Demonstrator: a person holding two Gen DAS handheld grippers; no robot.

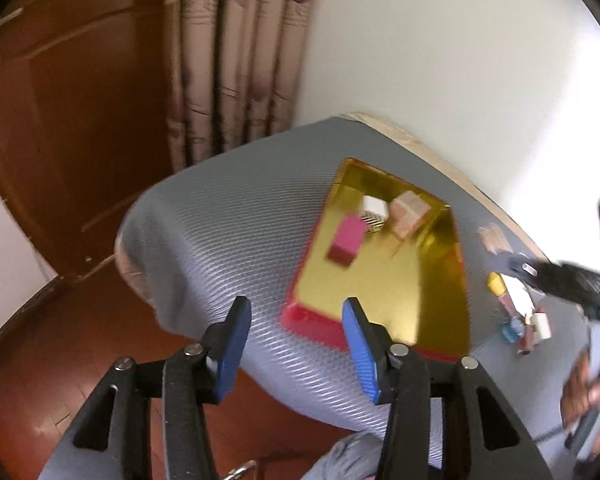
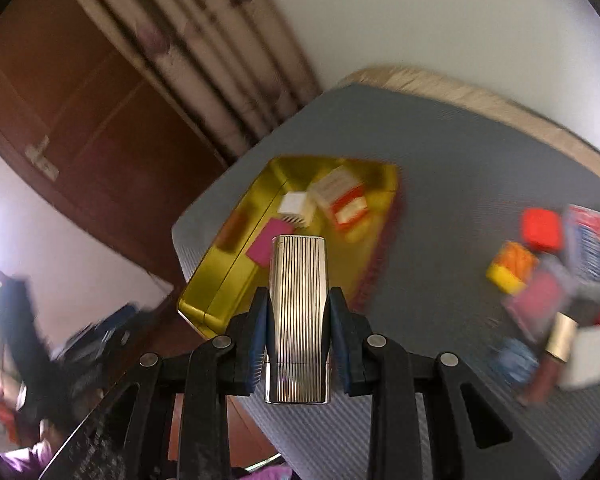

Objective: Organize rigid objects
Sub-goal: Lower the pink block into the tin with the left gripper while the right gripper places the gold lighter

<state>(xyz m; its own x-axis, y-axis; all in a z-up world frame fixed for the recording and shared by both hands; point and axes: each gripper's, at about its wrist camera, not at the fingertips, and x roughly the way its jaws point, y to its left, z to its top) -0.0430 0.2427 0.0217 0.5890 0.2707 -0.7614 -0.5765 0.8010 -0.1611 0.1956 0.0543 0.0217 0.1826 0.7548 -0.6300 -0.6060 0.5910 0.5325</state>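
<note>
A gold tin tray (image 1: 384, 292) with red outer walls lies on the grey mat; it also shows in the right wrist view (image 2: 220, 292). Inside it are a pink block (image 1: 346, 242), a white block (image 1: 374, 206) and a tan box (image 1: 410, 212). My left gripper (image 1: 296, 344) stands open and empty, just short of the tray's near corner. My right gripper (image 2: 298, 332) is shut on a ribbed silver metal case (image 2: 298, 316), held over the tray's near edge. The right gripper also shows at the right of the left wrist view (image 1: 540, 276).
A heap of loose items (image 2: 556, 288) lies on the mat (image 2: 440, 208) to the right: red, yellow-orange, blue and white pieces and a small bottle. A curtain (image 1: 236, 60), a wooden door and a white wall stand behind. The table's edge falls to a wooden floor on the left.
</note>
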